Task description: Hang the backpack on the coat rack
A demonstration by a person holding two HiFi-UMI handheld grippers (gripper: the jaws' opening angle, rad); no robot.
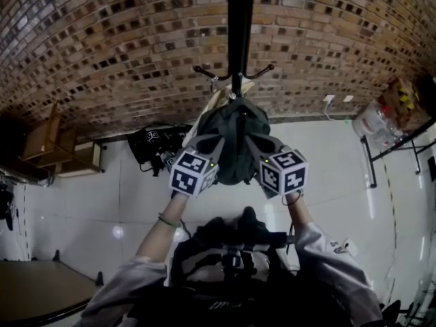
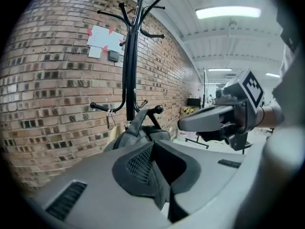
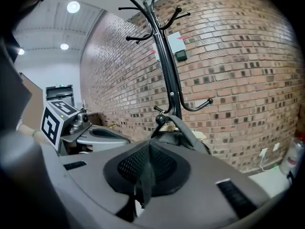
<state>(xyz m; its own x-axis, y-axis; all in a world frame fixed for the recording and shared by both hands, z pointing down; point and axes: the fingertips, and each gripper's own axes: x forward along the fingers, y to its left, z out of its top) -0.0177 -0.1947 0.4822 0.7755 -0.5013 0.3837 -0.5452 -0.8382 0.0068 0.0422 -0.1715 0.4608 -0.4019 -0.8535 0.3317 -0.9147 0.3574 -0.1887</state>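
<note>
A dark grey backpack [image 1: 231,142] hangs against the black coat rack [image 1: 240,39], which stands in front of a brick wall. Its top loop [image 3: 183,125] lies over a low ball-tipped hook [image 3: 161,119]. My left gripper [image 1: 208,148] is at the bag's left side and my right gripper [image 1: 257,148] at its right side. In the left gripper view the left gripper [image 2: 159,185] is shut on a fold of the backpack's grey fabric [image 2: 159,175]. In the right gripper view the right gripper [image 3: 143,185] is shut on a dark strip of the backpack [image 3: 142,168].
A black bag [image 1: 153,145] lies on the floor left of the rack's foot. Wooden furniture [image 1: 61,148] stands at the far left, and a table corner [image 1: 34,291] at the lower left. A metal frame [image 1: 395,142] and clear bags [image 1: 378,118] are at the right.
</note>
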